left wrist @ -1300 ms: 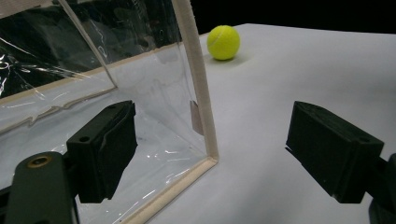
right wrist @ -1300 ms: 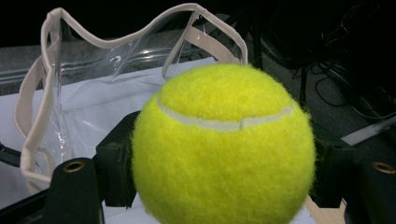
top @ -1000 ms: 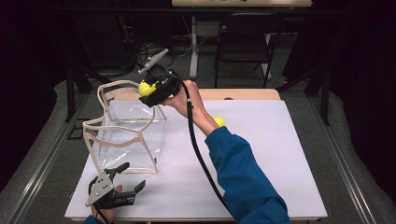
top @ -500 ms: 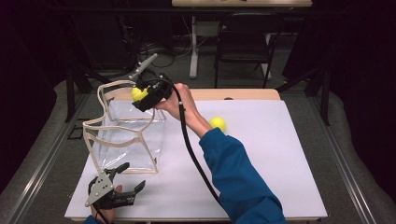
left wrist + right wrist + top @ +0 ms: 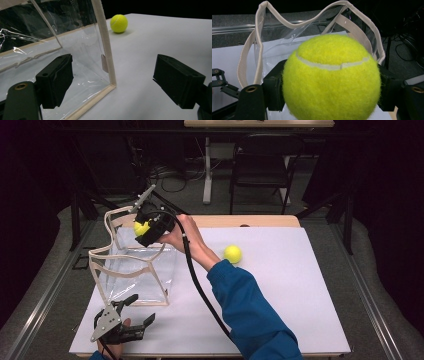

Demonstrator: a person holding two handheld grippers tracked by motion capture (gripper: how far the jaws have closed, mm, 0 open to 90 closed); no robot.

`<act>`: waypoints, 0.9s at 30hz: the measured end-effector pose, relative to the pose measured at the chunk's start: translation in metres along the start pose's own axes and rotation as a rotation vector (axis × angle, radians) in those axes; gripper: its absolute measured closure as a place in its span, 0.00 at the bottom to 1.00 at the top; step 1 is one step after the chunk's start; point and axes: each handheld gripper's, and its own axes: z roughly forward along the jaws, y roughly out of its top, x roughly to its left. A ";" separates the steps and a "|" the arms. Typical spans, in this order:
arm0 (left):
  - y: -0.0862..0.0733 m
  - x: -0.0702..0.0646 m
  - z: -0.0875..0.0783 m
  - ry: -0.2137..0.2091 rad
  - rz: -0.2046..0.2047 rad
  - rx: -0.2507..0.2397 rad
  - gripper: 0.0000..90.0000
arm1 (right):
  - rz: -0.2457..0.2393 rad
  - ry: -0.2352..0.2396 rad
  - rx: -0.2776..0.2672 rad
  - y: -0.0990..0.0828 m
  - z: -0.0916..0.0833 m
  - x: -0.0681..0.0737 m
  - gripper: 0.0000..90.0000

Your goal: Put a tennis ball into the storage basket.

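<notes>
A clear plastic tote bag (image 5: 132, 270) with beige trim and handles stands open on the white table (image 5: 300, 310) at the left. My right gripper (image 5: 141, 227) is shut on a yellow tennis ball (image 5: 330, 80) and holds it over the bag's far rim. In the right gripper view the bag's mouth and handles (image 5: 319, 22) lie just beyond the ball. A second tennis ball (image 5: 232, 254) rests on the table to the right of the hand. My left gripper (image 5: 132, 315) stands open near the table's front left corner, with the bag's near corner (image 5: 110, 82) in front of its jaws.
The second ball (image 5: 119, 23) lies behind the bag's trim in the left gripper view. A wooden strip (image 5: 250, 221) runs along the table's far edge. Beyond it stand a dark chair (image 5: 265, 165) and cables on the floor.
My right gripper has carried the tennis ball leftward and a little down, from beside the bag's right edge to over its mouth. The left gripper has stayed in place.
</notes>
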 end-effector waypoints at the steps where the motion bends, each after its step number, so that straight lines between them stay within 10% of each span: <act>1: 0.000 0.000 0.000 -0.001 -0.002 -0.001 0.18 | 0.000 0.002 0.000 0.000 0.001 0.000 0.29; 27: 0.000 0.000 -0.001 -0.007 0.004 -0.003 0.18 | 0.019 0.059 0.075 -0.004 0.029 0.005 0.28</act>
